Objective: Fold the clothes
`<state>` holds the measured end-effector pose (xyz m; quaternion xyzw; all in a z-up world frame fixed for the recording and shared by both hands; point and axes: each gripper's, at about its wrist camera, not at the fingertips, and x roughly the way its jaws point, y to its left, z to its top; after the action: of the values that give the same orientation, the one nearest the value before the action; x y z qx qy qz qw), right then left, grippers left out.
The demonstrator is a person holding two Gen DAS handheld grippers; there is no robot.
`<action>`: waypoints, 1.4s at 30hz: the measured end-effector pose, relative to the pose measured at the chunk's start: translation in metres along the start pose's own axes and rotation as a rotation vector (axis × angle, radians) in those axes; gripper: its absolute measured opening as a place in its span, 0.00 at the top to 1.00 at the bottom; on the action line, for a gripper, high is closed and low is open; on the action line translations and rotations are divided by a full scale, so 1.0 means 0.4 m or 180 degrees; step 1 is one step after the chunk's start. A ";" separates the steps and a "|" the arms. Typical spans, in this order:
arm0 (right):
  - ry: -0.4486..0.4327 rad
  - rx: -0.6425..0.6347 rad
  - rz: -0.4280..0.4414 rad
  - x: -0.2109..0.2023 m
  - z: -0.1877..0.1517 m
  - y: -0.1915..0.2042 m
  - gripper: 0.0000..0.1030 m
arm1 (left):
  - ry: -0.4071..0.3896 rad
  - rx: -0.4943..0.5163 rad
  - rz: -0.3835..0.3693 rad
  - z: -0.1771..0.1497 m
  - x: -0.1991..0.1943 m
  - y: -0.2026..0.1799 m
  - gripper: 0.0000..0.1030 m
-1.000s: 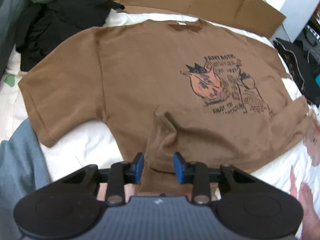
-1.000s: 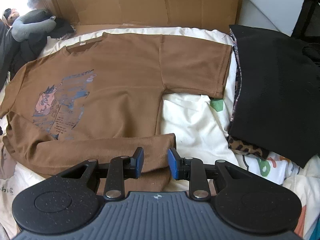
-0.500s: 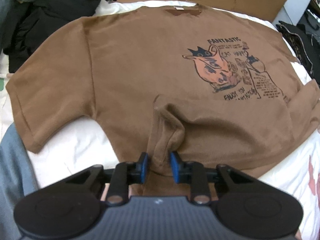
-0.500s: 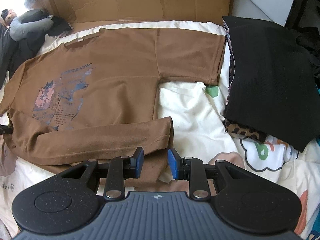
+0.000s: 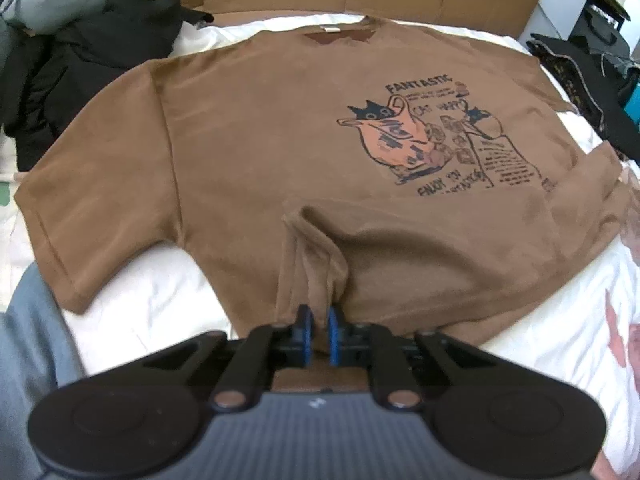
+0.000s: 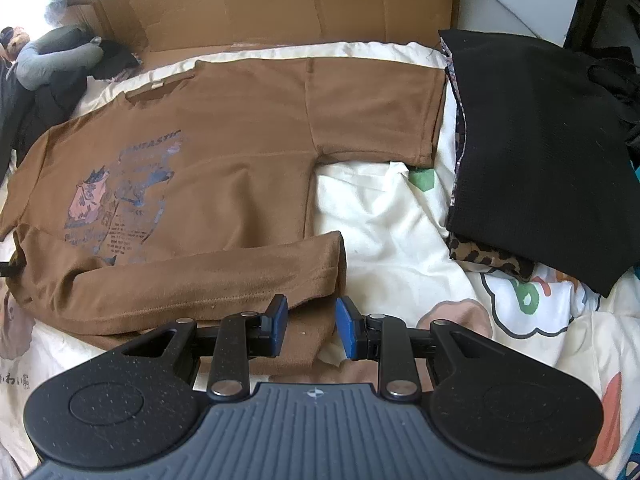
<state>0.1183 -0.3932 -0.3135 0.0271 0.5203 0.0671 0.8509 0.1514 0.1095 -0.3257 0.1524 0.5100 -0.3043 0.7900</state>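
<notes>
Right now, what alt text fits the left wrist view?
The left gripper is shut on a bunched fold of a brown graphic T-shirt at its hem, the shirt spread front up on a white bed sheet. Dark clothes are piled at upper left.

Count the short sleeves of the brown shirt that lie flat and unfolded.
2. One sleeve lies spread at the shirt's left edge, near the dark clothes; the other sleeve lies spread at its right edge, beside the black folded garment.

The T-shirt point(image 5: 260, 128) is brown with a black-and-orange cat print point(image 5: 432, 140) (bluish in the right view), beside a black garment point(image 6: 532, 140) over leopard-spotted fabric point(image 6: 488, 260).
</notes>
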 end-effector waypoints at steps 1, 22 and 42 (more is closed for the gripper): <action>-0.0008 0.0002 0.0007 0.004 0.000 -0.001 0.67 | -0.0003 -0.0030 0.0004 -0.004 -0.008 0.001 0.92; -0.0074 0.0260 0.0418 0.072 -0.036 -0.020 0.67 | -0.0256 -0.0547 0.0295 0.048 -0.147 0.110 0.92; -0.0191 0.0056 0.0755 0.143 -0.006 -0.018 0.96 | 0.0013 -0.0769 0.0246 -0.065 -0.180 0.058 0.92</action>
<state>0.1426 -0.3924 -0.3657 0.0978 0.4883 0.1619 0.8519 0.1264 0.1650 -0.2739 0.0763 0.5382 -0.2096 0.8127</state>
